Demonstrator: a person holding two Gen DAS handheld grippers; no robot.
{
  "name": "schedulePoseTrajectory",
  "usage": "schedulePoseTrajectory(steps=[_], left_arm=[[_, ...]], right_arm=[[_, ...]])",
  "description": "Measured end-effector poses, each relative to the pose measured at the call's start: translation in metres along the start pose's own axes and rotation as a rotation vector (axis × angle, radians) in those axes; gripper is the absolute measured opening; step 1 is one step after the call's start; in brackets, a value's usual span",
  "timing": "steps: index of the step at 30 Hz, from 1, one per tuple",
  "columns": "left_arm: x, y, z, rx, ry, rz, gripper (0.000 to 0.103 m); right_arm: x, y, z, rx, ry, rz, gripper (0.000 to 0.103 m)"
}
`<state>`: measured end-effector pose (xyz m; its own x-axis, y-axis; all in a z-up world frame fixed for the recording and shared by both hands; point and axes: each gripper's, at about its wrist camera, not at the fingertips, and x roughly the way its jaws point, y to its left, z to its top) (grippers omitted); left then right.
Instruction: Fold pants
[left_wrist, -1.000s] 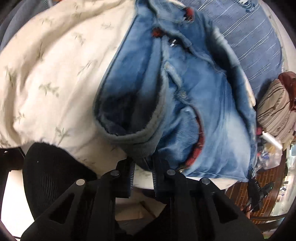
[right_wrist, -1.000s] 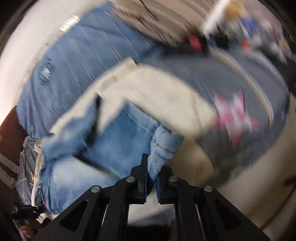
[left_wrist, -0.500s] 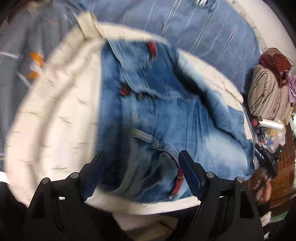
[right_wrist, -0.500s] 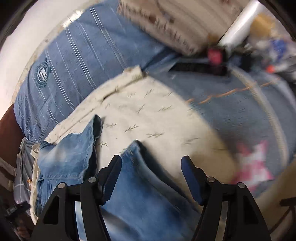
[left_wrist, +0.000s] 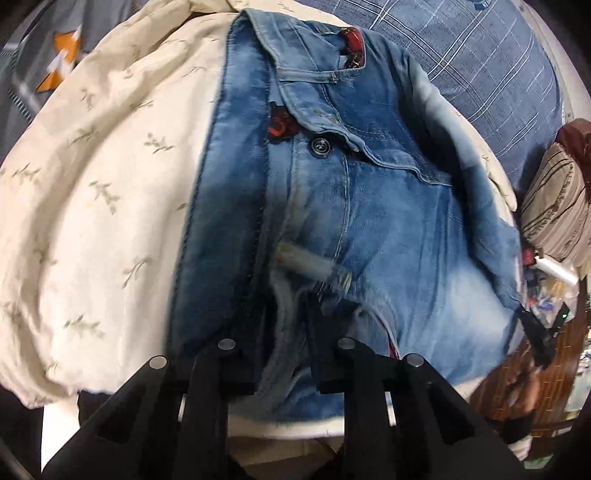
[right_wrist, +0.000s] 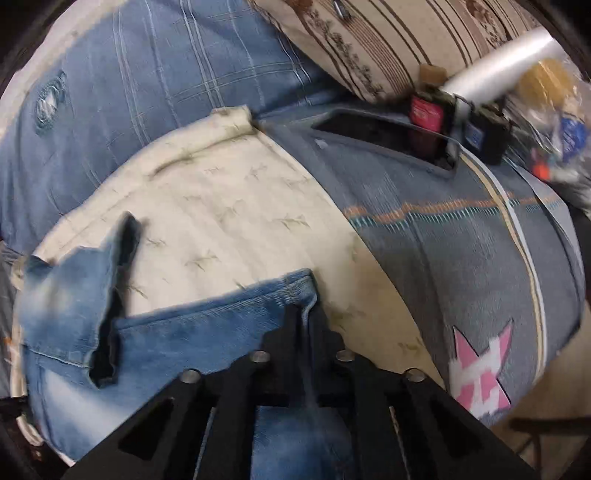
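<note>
Faded blue jeans (left_wrist: 369, 206) lie on a cream leaf-print quilt (left_wrist: 103, 192), waistband and dark button towards the top of the left wrist view. My left gripper (left_wrist: 290, 317) is closing, and its pads pinch a fold of denim near the fly. In the right wrist view the jeans (right_wrist: 177, 343) spread to the lower left, one flap turned up. My right gripper (right_wrist: 304, 314) is closing too, with a hemmed corner of the denim squeezed between its fingers.
The quilt (right_wrist: 229, 199) lies on a grey blanket with a pink star (right_wrist: 480, 266). A blue plaid pillow (right_wrist: 129, 92) and a striped pillow (right_wrist: 388, 33) sit behind. Small bottles (right_wrist: 428, 118) and a white roll (right_wrist: 509, 62) crowd the far right.
Both grippers let go of the bunched denim, opened wide, and have closed again on new folds. The jeans now lie flatter on the quilt.
</note>
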<state>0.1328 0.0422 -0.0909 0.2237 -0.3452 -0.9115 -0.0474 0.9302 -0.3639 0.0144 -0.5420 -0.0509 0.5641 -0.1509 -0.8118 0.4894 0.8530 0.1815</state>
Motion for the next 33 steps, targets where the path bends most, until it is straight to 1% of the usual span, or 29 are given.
schedulePoseTrajectory(steps=[1, 2, 3, 4, 5, 6, 7, 8, 9, 10, 13, 14, 15, 16, 17, 18, 19, 20, 21, 22, 23, 24, 25, 27, 28, 30, 31, 32, 33], left_arm=[[-0.008, 0.005, -0.002, 0.010, -0.003, -0.012, 0.018], [-0.021, 0.007, -0.002, 0.031, -0.028, -0.023, 0.018], [-0.030, 0.009, -0.001, 0.042, -0.053, -0.021, 0.018], [-0.041, 0.011, 0.005, 0.047, -0.085, -0.011, 0.021], [-0.047, 0.013, 0.013, 0.041, -0.105, -0.010, 0.027], [-0.049, 0.016, 0.025, 0.027, -0.116, -0.012, 0.033], [-0.053, 0.019, 0.039, -0.002, -0.127, -0.018, 0.046], [-0.050, 0.021, 0.047, -0.026, -0.135, -0.025, 0.053], [-0.047, 0.024, 0.056, -0.051, -0.136, -0.035, 0.054], [-0.042, 0.031, 0.068, -0.085, -0.122, -0.047, 0.054], [-0.026, 0.032, 0.081, -0.172, -0.067, -0.079, 0.054], [-0.020, 0.026, 0.086, -0.197, -0.054, -0.080, 0.054], [-0.015, 0.026, 0.089, -0.211, -0.041, -0.082, 0.054], [-0.012, 0.026, 0.090, -0.213, -0.033, -0.085, 0.054], [-0.013, 0.025, 0.091, -0.208, -0.034, -0.089, 0.054], [-0.017, 0.026, 0.094, -0.201, -0.041, -0.088, 0.054], [-0.020, 0.027, 0.100, -0.191, -0.058, -0.081, 0.054], [-0.024, 0.029, 0.106, -0.188, -0.076, -0.074, 0.054], [-0.023, 0.030, 0.114, -0.195, -0.090, -0.068, 0.055], [-0.020, 0.030, 0.122, -0.206, -0.096, -0.067, 0.058], [-0.018, 0.034, 0.132, -0.232, -0.099, -0.071, 0.060], [-0.015, 0.037, 0.142, -0.255, -0.097, -0.080, 0.060], [-0.011, 0.039, 0.149, -0.274, -0.092, -0.095, 0.060], [0.001, 0.039, 0.162, -0.293, -0.074, -0.129, 0.064], [0.009, 0.038, 0.168, -0.298, -0.060, -0.140, 0.068], [0.020, 0.031, 0.175, -0.303, -0.047, -0.158, 0.068], [0.027, 0.023, 0.180, -0.282, -0.042, -0.162, 0.067], [0.030, 0.014, 0.183, -0.255, -0.049, -0.145, 0.061], [0.032, 0.006, 0.187, -0.226, -0.060, -0.136, 0.053]], right_arm=[[-0.011, -0.001, 0.002, 0.018, -0.034, -0.015, 0.022], [-0.024, 0.000, 0.005, 0.030, -0.071, -0.002, 0.027], [-0.032, 0.004, 0.007, 0.030, -0.096, 0.037, 0.035], [-0.040, 0.010, 0.010, 0.023, -0.108, 0.099, 0.041], [-0.043, 0.022, 0.014, 0.005, -0.091, 0.193, 0.044], [-0.040, 0.035, 0.018, -0.008, -0.066, 0.270, 0.053], [-0.036, 0.046, 0.019, -0.015, -0.038, 0.335, 0.058], [-0.029, 0.059, 0.020, -0.017, -0.002, 0.395, 0.059], [-0.018, 0.070, 0.021, -0.014, 0.036, 0.433, 0.058], [-0.008, 0.081, 0.021, -0.015, 0.062, 0.440, 0.058], [0.026, 0.109, 0.018, -0.032, 0.127, 0.415, 0.058], [0.034, 0.117, 0.018, -0.035, 0.148, 0.426, 0.055], [0.039, 0.127, 0.019, -0.064, 0.164, 0.432, 0.028], [0.038, 0.135, 0.023, -0.121, 0.161, 0.412, 0.016], [0.026, 0.145, 0.035, -0.198, 0.105, 0.388, 0.016], [0.017, 0.150, 0.049, -0.230, 0.051, 0.373, 0.016], [0.006, 0.149, 0.072, -0.233, -0.021, 0.356, 0.016], [0.002, 0.144, 0.096, -0.212, -0.068, 0.338, 0.016], [0.003, 0.139, 0.116, -0.194, -0.094, 0.314, 0.016], [0.006, 0.134, 0.135, -0.177, -0.118, 0.274, 0.016], [0.015, 0.128, 0.155, -0.158, -0.128, 0.227, 0.016], [0.024, 0.126, 0.166, -0.146, -0.125, 0.199, 0.016], [0.036, 0.122, 0.176, -0.127, -0.116, 0.159, 0.006], [0.056, 0.117, 0.185, -0.089, -0.087, 0.160, 0.006], [0.063, 0.119, 0.186, -0.081, -0.085, 0.147, 0.005], [0.077, 0.117, 0.186, -0.072, -0.066, 0.150, 0.005], [0.083, 0.116, 0.187, -0.067, -0.049, 0.145, 0.005], [0.087, 0.116, 0.189, -0.063, -0.042, 0.144, 0.005], [0.090, 0.113, 0.191, -0.049, -0.037, 0.160, 0.007]])
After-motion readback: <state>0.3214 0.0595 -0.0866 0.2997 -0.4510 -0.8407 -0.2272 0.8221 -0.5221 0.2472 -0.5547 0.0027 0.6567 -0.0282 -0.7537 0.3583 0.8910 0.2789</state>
